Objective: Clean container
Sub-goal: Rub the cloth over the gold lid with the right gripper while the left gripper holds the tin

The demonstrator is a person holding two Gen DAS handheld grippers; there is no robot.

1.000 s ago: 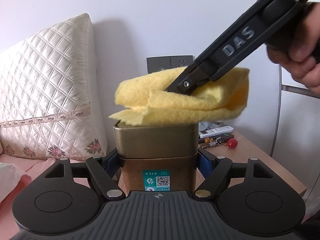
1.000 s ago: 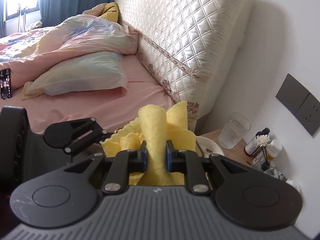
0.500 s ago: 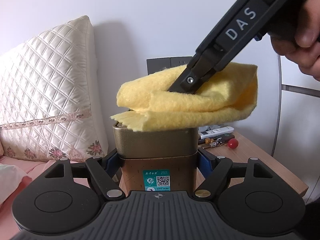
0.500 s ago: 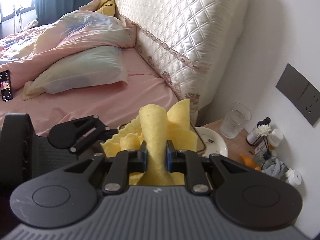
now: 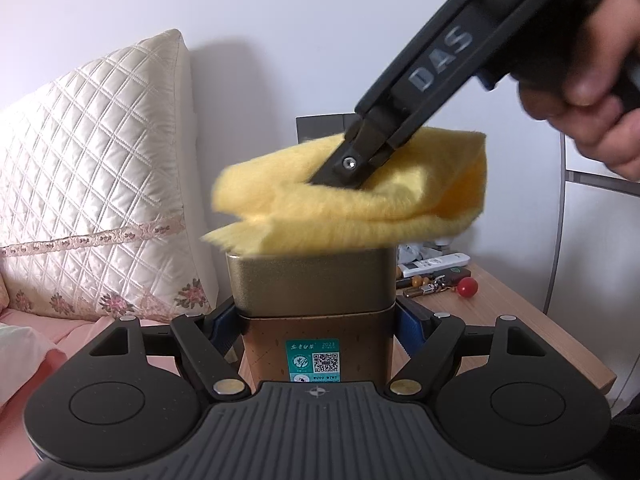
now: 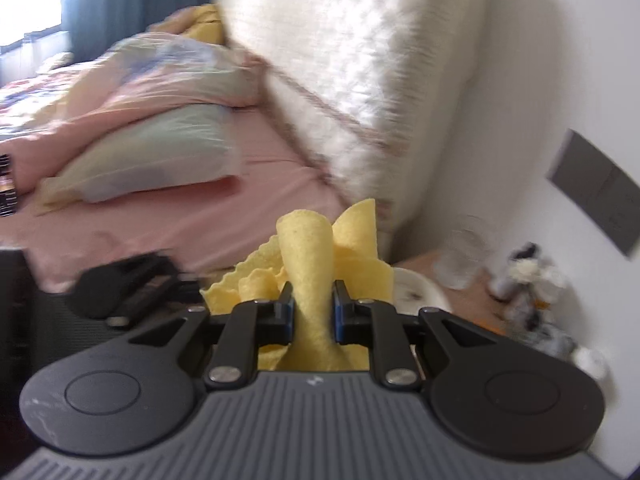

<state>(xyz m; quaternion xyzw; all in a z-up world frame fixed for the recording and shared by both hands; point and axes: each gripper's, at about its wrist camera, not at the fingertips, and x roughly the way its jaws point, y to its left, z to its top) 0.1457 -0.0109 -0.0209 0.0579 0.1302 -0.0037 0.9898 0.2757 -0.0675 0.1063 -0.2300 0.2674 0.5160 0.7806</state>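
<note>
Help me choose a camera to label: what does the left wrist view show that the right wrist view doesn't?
Left wrist only: the square gold metal tin clamped in the left tongs, and a red ball on the wooden nightstand. Right wrist only: the bed's pale pillow and a clear drinking glass. Both: the fuzzy yellow cloth gripped by the right tongs.

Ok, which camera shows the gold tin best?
The left wrist view. The tin stands upright between that gripper's fingers, lid and label facing the camera, with the yellow cloth on top. In the right wrist view the tin is hidden behind the cloth pinched in the right gripper.
</note>
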